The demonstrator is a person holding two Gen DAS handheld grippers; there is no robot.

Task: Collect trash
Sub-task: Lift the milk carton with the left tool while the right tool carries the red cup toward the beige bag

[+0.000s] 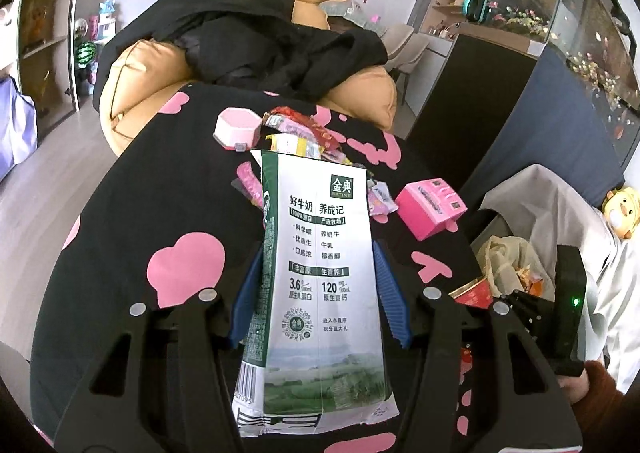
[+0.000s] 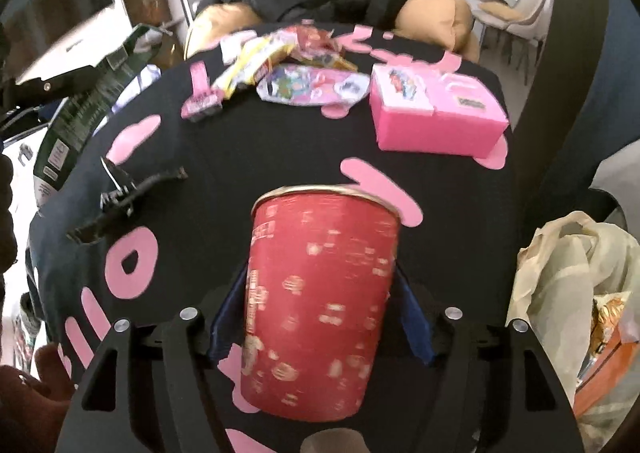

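Observation:
My left gripper [image 1: 319, 253] is shut on a flattened white and green milk carton [image 1: 320, 237], its blue pads pressed on both sides. The carton hangs over a black cloth [image 1: 132, 213] with pink shapes. In the right wrist view that carton [image 2: 80, 101] shows at the left edge. A red paper cup [image 2: 316, 305] stands between the fingers of my right gripper [image 2: 320, 273]; a thin dark gap shows beside the right pad, so the jaws stand open around it. Candy wrappers [image 2: 280, 53] lie piled at the cloth's far side.
A pink toy box [image 2: 436, 113], a pink case [image 1: 236, 129] and a black hair clip [image 2: 120, 197] lie on the cloth. A beige trash bag [image 2: 568, 273] with rubbish gapes at the right. Orange cushions [image 1: 140, 81] under a black garment sit behind.

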